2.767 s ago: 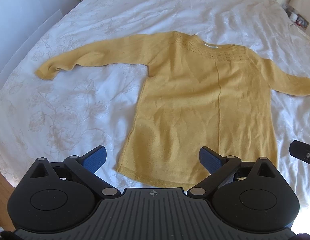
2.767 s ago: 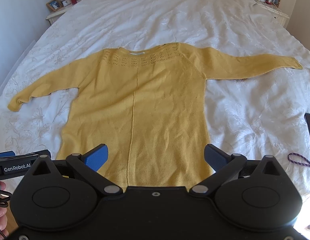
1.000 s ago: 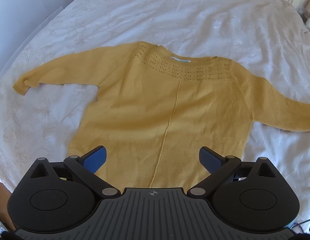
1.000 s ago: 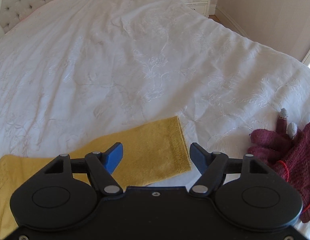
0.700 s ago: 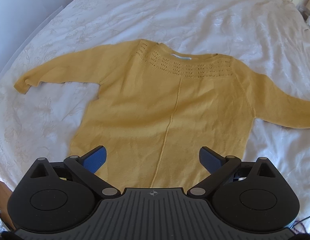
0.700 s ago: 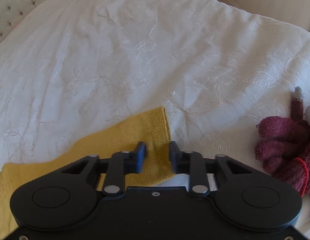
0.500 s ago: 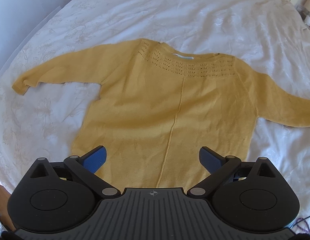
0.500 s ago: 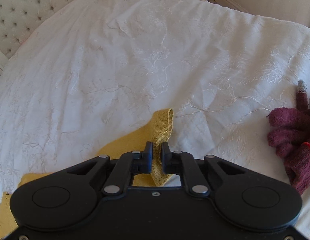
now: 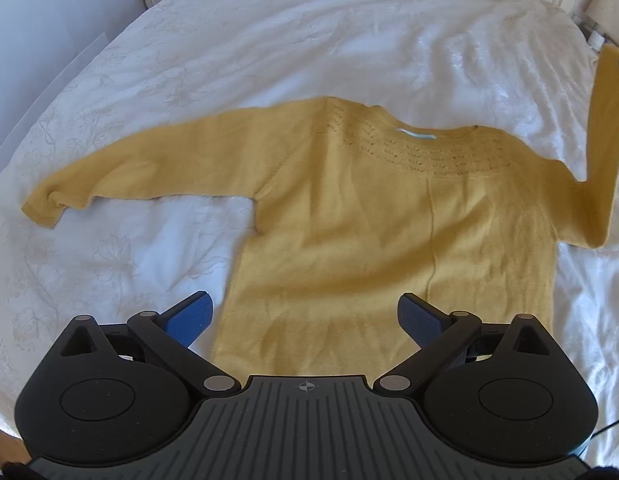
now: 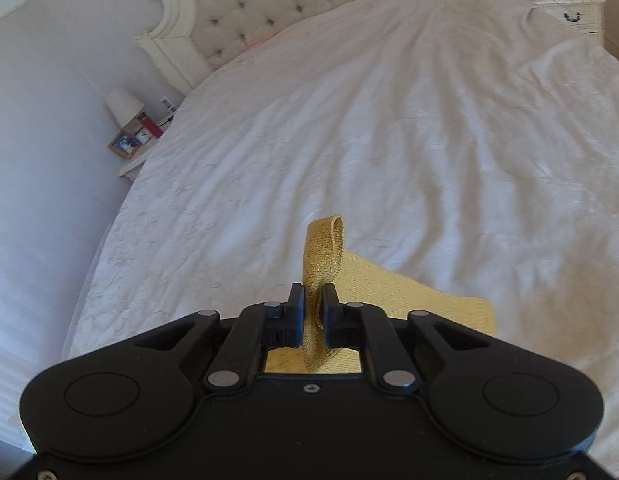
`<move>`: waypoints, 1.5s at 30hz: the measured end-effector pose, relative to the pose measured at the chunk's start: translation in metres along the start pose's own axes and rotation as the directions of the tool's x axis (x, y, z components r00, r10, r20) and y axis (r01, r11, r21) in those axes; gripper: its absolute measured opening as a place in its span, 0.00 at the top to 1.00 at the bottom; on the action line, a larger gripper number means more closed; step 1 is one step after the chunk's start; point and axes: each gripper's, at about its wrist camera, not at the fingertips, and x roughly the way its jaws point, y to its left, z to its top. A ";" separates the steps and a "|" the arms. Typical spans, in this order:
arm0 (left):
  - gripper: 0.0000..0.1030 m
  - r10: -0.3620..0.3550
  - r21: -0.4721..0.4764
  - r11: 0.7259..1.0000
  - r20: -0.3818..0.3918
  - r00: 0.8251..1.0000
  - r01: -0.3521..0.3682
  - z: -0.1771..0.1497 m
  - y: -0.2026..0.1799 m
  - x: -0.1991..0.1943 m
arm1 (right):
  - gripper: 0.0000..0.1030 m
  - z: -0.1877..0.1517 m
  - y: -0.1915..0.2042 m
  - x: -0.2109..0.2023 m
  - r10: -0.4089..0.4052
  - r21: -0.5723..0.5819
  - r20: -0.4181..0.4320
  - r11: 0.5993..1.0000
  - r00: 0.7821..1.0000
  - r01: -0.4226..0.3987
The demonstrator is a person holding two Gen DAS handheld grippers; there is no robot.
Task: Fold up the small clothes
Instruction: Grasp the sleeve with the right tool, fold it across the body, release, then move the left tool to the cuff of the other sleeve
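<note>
Home bedroom. Large bed with white embroidered bedspread [image 10: 389,140], tufted cream headboard [image 10: 245,4]. Nightstand [image 10: 131,166] at the wall carries a lamp [image 10: 123,106] and framed photo [image 10: 123,144].

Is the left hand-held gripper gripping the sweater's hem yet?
No, the left hand-held gripper is wide open over the yellow sweater, its blue pads holding nothing.

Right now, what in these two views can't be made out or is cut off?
- Sweater hem: left wrist view, hidden behind the left gripper body.
- Right gripper: left wrist view shows only a dark tip at the frame edge, above the raised sleeve.
- Sweater body: right wrist view, mostly behind the gripper.
- Nightstand items: too small to identify.
</note>
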 end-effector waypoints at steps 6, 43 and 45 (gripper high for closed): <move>0.03 0.043 -0.050 0.998 -0.012 0.999 -0.044 -0.001 0.069 0.014 | 0.85 -0.039 0.100 0.090 0.104 -0.064 -0.118 0.992 0.988 -0.112; 0.29 0.249 -0.310 0.924 0.041 0.968 -0.225 0.028 0.331 0.111 | 0.43 -0.224 0.200 0.163 -0.034 -0.156 -0.318 0.988 0.947 -0.017; 0.30 0.252 -0.350 0.910 0.047 0.967 -0.221 0.031 0.342 0.116 | 0.43 -0.225 0.205 0.164 -0.032 -0.169 -0.321 0.985 0.947 -0.024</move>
